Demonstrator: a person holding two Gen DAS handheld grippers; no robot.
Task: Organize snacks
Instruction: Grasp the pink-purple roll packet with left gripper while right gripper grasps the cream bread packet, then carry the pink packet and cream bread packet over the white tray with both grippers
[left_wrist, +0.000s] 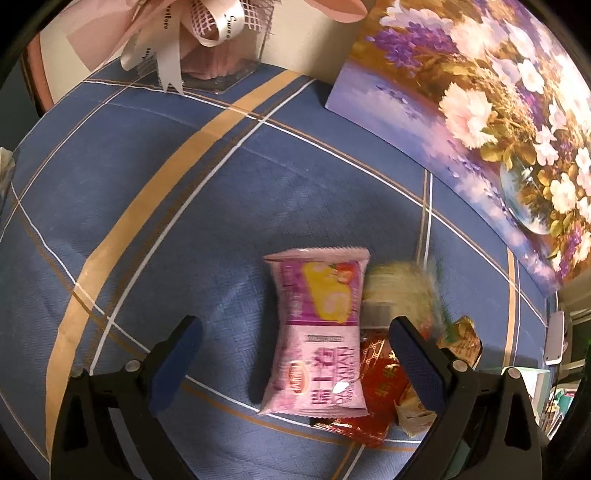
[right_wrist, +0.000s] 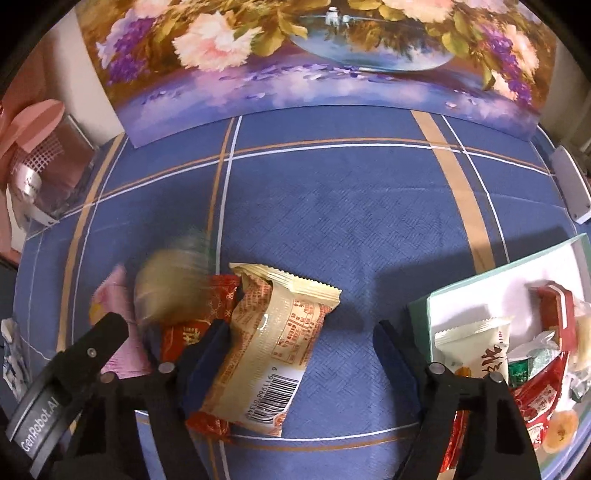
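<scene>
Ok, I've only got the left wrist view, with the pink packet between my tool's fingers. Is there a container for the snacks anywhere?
Observer: Yes. The right wrist view shows a green-rimmed box at its right edge, already holding several snacks.
Operator: What's the right tool doing?
Observer: The right tool is open over a cream packet that has a barcode.
Operator: Is the packet gripped?
Observer: No. The tool's right finger stands clear of the packet.
</scene>
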